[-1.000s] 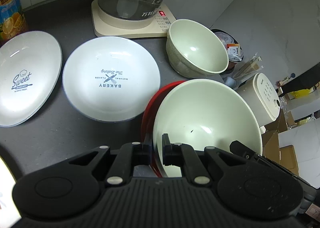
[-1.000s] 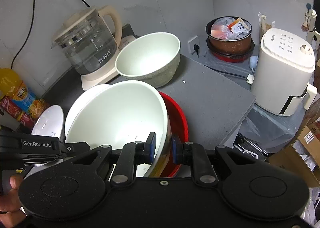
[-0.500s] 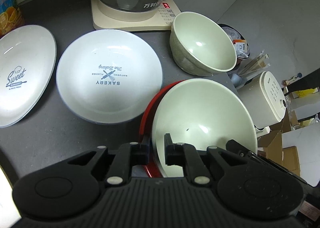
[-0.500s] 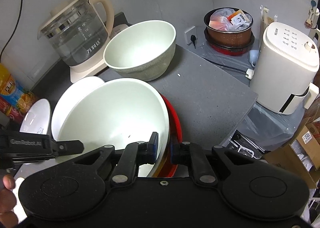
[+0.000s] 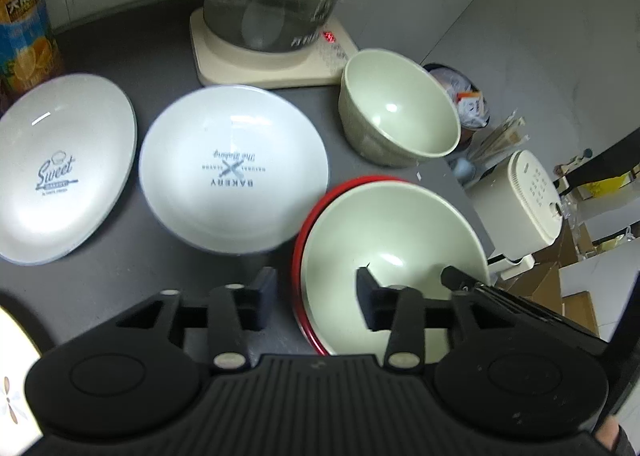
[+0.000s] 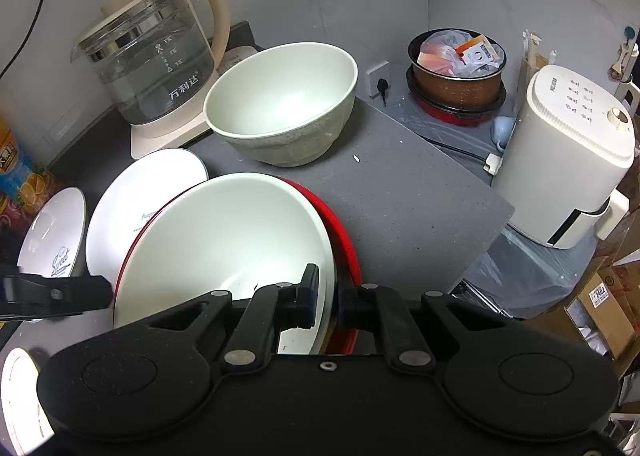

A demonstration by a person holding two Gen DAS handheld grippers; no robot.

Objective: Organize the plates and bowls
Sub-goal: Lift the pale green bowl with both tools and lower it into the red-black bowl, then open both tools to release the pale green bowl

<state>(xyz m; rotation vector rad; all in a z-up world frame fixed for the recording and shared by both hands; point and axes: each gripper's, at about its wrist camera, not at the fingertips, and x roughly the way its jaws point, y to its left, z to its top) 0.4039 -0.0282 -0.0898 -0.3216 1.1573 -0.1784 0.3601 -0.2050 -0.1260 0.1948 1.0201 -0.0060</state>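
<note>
Right wrist view: right gripper fingers pinch the cream bowl's rim and the red plate beneath it; left gripper fingers are spreading, straddling that rim untouched.

left gripper jaws opening off rim of wide pale-green bowl, previously clamped, rim now loose between them

Two white plates, two pale green bowls, one red plate and one glass kettle are sitting here.
</note>
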